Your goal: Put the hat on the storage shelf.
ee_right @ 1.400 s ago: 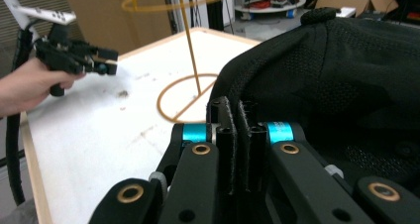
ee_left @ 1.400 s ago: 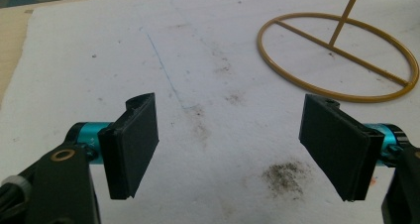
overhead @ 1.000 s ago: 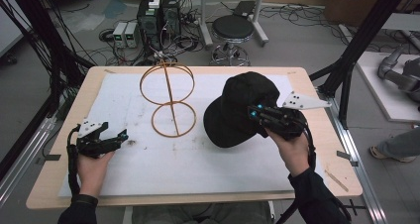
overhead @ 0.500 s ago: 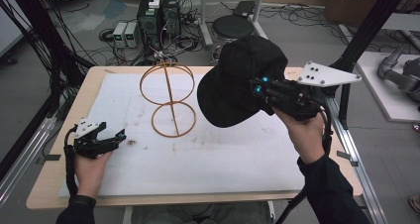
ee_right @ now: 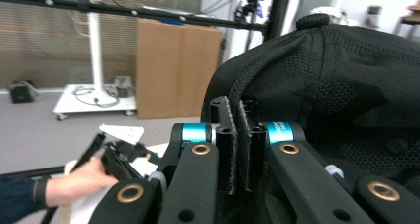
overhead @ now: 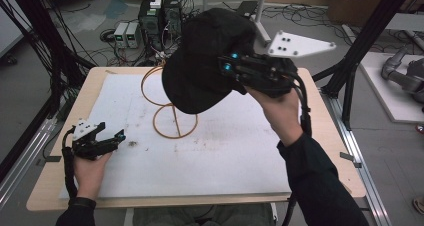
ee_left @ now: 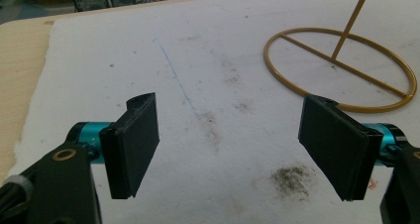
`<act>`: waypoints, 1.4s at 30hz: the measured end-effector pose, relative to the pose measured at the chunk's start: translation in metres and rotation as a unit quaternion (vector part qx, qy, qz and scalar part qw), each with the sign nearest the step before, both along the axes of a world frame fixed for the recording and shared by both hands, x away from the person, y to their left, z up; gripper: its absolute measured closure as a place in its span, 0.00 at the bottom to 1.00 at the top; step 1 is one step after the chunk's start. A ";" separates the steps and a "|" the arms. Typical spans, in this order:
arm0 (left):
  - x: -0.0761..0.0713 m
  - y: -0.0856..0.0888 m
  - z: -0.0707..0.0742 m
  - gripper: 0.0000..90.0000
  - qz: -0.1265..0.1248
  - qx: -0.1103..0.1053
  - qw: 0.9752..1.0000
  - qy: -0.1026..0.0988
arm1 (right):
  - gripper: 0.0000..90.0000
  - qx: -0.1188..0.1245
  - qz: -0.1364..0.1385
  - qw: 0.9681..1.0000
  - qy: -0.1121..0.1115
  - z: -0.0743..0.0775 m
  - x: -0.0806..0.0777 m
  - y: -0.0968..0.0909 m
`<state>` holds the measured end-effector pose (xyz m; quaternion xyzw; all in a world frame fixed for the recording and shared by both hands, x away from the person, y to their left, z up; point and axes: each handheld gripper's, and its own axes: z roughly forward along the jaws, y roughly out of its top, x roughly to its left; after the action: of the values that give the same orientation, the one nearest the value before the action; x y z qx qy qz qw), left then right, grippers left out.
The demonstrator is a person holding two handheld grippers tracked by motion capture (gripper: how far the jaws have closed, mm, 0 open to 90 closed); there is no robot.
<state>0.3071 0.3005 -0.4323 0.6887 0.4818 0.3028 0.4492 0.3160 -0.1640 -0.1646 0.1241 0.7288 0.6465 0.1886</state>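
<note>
Right gripper (overhead: 231, 66) jaws clamped on the edge of a black mesh fabric cap (overhead: 207, 61), held high above the gold wire ring stand (overhead: 170, 106). Thin pinch could slip, or the cap could tip the stand. Left gripper (ee_left: 230, 144) jaws wide open, empty, low over the bench (overhead: 320, 136).

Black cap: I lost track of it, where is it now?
In the high view the black cap is held above the table by the right gripper, over the gold wire stand.

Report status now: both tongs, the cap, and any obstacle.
Right tongs shut on black fabric cap, lifted. Left tongs open, empty. Gold wire stand beneath cap.
</note>
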 end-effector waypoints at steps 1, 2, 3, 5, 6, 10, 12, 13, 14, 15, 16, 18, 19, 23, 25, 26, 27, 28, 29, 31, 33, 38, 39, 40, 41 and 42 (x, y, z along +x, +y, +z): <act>0.000 0.000 0.000 0.26 0.002 0.000 1.000 -0.001 | 0.98 0.001 0.013 1.000 -0.002 0.001 0.005 0.015; 0.000 0.001 0.000 0.26 0.002 0.000 1.000 -0.002 | 0.98 0.001 0.018 1.000 -0.001 0.001 0.007 0.020; 0.000 0.002 0.000 0.26 0.002 0.000 1.000 -0.001 | 0.98 0.001 0.018 1.000 -0.001 0.001 0.007 0.020; -0.001 0.002 -0.001 0.26 0.003 0.001 1.000 0.000 | 0.98 0.005 0.041 0.999 0.004 0.000 0.016 0.041; -0.001 0.003 -0.001 0.26 0.004 0.002 1.000 0.000 | 0.98 0.005 0.049 0.999 0.004 0.000 0.019 0.047; -0.002 0.003 -0.002 0.26 0.002 0.003 1.000 0.000 | 0.98 0.002 0.066 0.998 0.015 -0.004 0.031 0.069; -0.002 0.003 -0.002 0.26 0.002 0.004 1.000 0.001 | 0.98 0.000 0.069 0.997 0.018 -0.006 0.034 0.073; -0.003 0.003 -0.002 0.26 0.001 0.005 1.000 0.001 | 0.98 -0.003 0.070 0.997 0.018 -0.008 0.037 0.078; -0.003 0.002 -0.002 0.26 0.001 0.005 1.000 0.000 | 0.98 -0.006 0.071 0.997 0.019 -0.011 0.040 0.082; -0.003 0.002 -0.002 0.26 0.000 0.007 1.000 0.000 | 0.98 -0.009 0.070 0.997 0.022 -0.013 0.042 0.086; -0.003 0.003 -0.002 0.26 0.000 0.007 1.000 0.000 | 0.98 -0.010 0.071 0.997 0.024 -0.015 0.045 0.090; -0.004 0.003 -0.002 0.26 0.000 0.006 1.000 0.001 | 0.98 -0.015 0.072 0.997 0.026 -0.019 0.050 0.096; -0.004 0.003 -0.002 0.26 0.001 0.006 1.000 0.001 | 0.98 -0.017 0.070 0.997 0.029 -0.021 0.053 0.098; -0.005 0.004 -0.002 0.26 0.002 0.006 1.000 0.001 | 0.98 -0.023 0.067 0.997 0.033 -0.030 0.066 0.107; -0.005 0.005 -0.002 0.26 0.002 0.005 1.000 0.001 | 0.98 -0.025 0.067 0.997 0.036 -0.032 0.068 0.108; -0.005 0.005 -0.003 0.26 0.003 0.007 1.000 0.001 | 0.98 -0.027 0.066 0.997 0.039 -0.034 0.070 0.110; -0.005 0.005 -0.003 0.26 0.003 0.006 1.000 0.001 | 0.98 -0.030 0.065 0.997 0.040 -0.036 0.071 0.111; -0.005 0.005 -0.003 0.26 0.002 0.006 1.000 0.001 | 0.98 -0.035 0.063 0.997 0.042 -0.039 0.073 0.112; -0.005 0.004 -0.003 0.26 0.002 0.006 1.000 0.000 | 0.98 -0.040 0.061 0.996 0.042 -0.041 0.075 0.113; -0.005 0.004 -0.003 0.26 0.001 0.008 1.000 0.001 | 0.98 -0.047 0.058 0.996 0.046 -0.045 0.079 0.115; -0.005 0.004 -0.003 0.26 0.001 0.008 1.000 0.002 | 0.98 -0.043 0.061 0.996 0.051 -0.049 0.081 0.115; -0.005 0.004 -0.004 0.26 0.001 0.007 1.000 0.003 | 0.97 -0.047 0.066 0.995 0.058 -0.060 0.083 0.119; -0.005 0.004 -0.004 0.26 0.001 0.007 1.000 0.003 | 0.97 -0.045 0.064 0.995 0.061 -0.063 0.083 0.119; -0.004 0.004 -0.004 0.26 0.000 0.007 1.000 0.003 | 0.96 -0.051 0.067 0.994 0.067 -0.065 0.084 0.120; -0.004 0.004 -0.004 0.26 0.000 0.008 1.000 0.003 | 0.96 -0.055 0.064 0.994 0.064 -0.066 0.083 0.121; -0.004 0.004 -0.004 0.26 0.000 0.007 1.000 0.003 | 0.95 -0.053 0.060 0.995 0.064 -0.068 0.083 0.121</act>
<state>0.3027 0.3048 -0.4363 0.6928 0.4810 0.3045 0.4426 0.3991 -0.0427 -0.2322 0.1116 0.7788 0.6076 0.1087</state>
